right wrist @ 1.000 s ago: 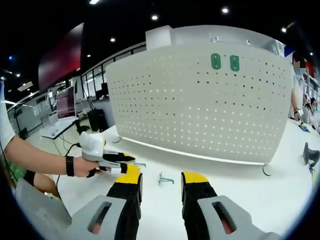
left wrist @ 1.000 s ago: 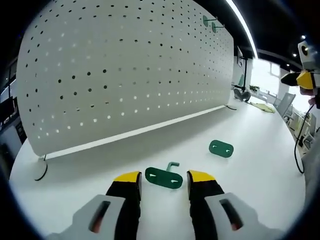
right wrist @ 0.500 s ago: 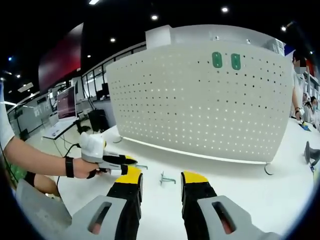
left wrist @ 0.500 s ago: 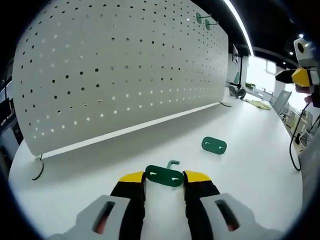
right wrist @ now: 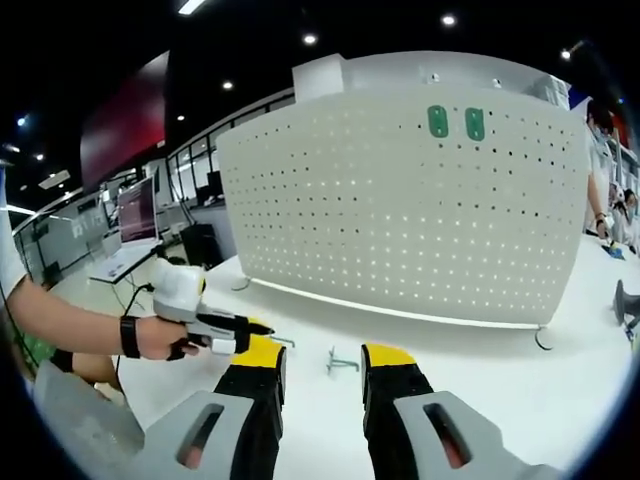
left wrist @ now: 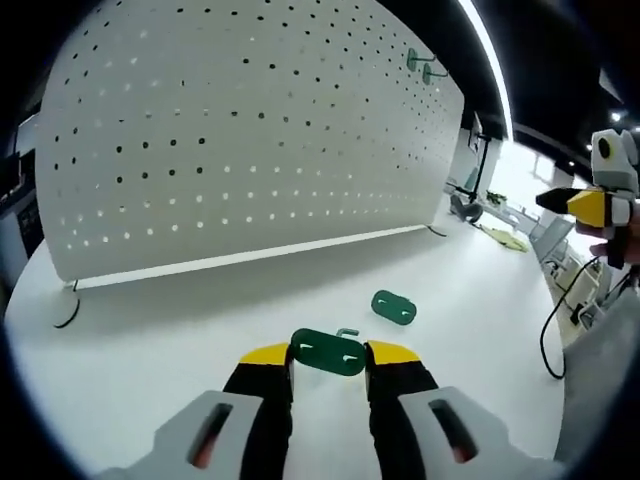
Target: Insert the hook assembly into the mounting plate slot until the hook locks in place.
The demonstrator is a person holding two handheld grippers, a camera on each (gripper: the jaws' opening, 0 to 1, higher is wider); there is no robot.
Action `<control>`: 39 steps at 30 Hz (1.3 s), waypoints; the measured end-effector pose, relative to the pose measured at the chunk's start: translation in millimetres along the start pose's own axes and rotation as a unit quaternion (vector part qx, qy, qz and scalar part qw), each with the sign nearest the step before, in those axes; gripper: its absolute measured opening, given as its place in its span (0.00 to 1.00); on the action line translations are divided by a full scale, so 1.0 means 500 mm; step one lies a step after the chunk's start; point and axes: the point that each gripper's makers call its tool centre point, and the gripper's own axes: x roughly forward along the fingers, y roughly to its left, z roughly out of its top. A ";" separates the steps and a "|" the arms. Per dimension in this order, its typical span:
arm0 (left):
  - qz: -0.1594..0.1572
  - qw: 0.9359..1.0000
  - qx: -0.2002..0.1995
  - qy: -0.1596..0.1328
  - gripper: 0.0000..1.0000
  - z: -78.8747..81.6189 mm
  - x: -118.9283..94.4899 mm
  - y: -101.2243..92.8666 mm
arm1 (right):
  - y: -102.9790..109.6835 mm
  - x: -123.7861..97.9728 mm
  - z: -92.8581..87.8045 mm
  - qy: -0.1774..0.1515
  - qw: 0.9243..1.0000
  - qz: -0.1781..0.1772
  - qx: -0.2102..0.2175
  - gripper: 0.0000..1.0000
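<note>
Left gripper (left wrist: 328, 353): its yellow-tipped jaws are pinched on a green hook plate (left wrist: 327, 351), holding it by its two edges low over the white table (left wrist: 150, 330).
Hook: a thin grey metal hook (left wrist: 346, 332) rises from the far edge of the held plate.
Second plate: another green plate (left wrist: 393, 307) lies flat on the table just beyond and to the right, apart from the held one.
Pegboard: a wide white perforated pegboard (left wrist: 240, 140) stands upright across the table behind both plates; two green plates (right wrist: 455, 122) are already mounted near its top.
Right gripper (right wrist: 324, 357): its jaws are spread with nothing between them, raised above the table.
Loose hook: a small grey metal hook (right wrist: 342, 361) lies on the table ahead of the right gripper's jaws.
Surroundings: desks, monitors and ceiling lights fill the room behind the board.
</note>
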 end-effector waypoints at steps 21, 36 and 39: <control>-0.042 0.999 -0.032 -0.011 0.28 0.042 -0.085 -0.111 | 0.017 -0.013 0.003 -0.015 0.999 0.032 0.003 0.30; -0.104 0.990 -0.085 -0.043 0.28 0.083 -0.148 -0.207 | 0.057 -0.031 -0.008 -0.021 0.998 0.065 -0.010 0.30; -0.110 0.989 -0.091 -0.047 0.28 0.088 -0.158 -0.220 | 0.065 -0.042 -0.005 -0.025 0.997 0.069 -0.022 0.30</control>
